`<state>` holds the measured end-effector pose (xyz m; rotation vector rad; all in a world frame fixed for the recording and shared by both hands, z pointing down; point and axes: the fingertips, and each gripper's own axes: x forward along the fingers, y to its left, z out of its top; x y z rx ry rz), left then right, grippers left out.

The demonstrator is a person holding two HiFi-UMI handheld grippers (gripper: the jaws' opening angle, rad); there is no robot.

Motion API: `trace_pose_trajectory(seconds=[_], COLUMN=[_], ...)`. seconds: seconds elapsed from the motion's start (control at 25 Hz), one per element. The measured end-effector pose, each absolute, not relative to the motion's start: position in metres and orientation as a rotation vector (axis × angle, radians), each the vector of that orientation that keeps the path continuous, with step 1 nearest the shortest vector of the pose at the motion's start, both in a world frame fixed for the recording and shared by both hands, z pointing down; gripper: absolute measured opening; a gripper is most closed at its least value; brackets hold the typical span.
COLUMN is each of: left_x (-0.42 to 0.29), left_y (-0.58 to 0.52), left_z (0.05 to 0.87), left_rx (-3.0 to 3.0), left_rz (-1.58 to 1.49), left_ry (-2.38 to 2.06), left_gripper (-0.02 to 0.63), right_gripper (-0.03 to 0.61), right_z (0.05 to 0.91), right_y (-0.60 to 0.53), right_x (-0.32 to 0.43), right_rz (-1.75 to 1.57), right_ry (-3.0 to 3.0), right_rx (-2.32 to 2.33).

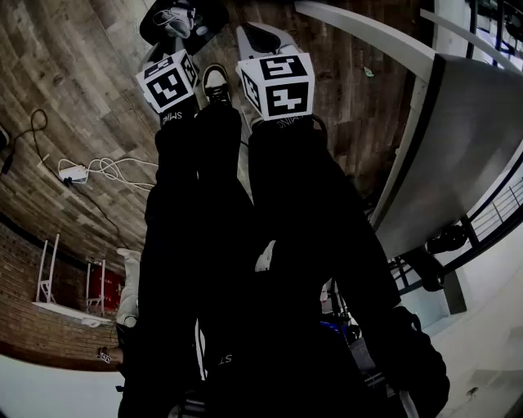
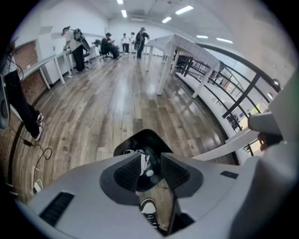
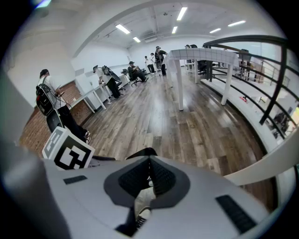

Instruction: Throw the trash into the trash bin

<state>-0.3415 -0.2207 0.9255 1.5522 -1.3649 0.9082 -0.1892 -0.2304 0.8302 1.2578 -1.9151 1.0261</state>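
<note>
Left gripper view — gripper (image 2: 150,164) steeply downward

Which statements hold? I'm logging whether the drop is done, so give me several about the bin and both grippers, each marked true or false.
1. The left gripper has its jaws apart, with nothing between the pads. True.
2. The right gripper is wide open. False: its jaws are together.
3. The trash bin is empty. False: white trash lies inside it.
4. The bin stands on a wooden floor. True.
</note>
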Motion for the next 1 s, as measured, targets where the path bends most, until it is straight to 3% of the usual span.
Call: trace_pose_trajectory(seconds=[0.4, 1.0], left_x=[-0.295, -0.220], left_y=[-0.237, -0.230], left_z=[0.789, 0.578], left_rx=[1.720, 1.978], left_rz=[0.757, 0.649], left_ry=[-1.418, -1.374], left_gripper=[0.011, 0.000], right_gripper=[0.015, 0.015], right_z=[0.730, 0.537], right_y=[-0.227, -0.217], right_x=[-0.184, -0.132], right_rz=[1.029, 0.951], right_ry=[-1.981, -2.091], right_rx=[1.328, 1.573])
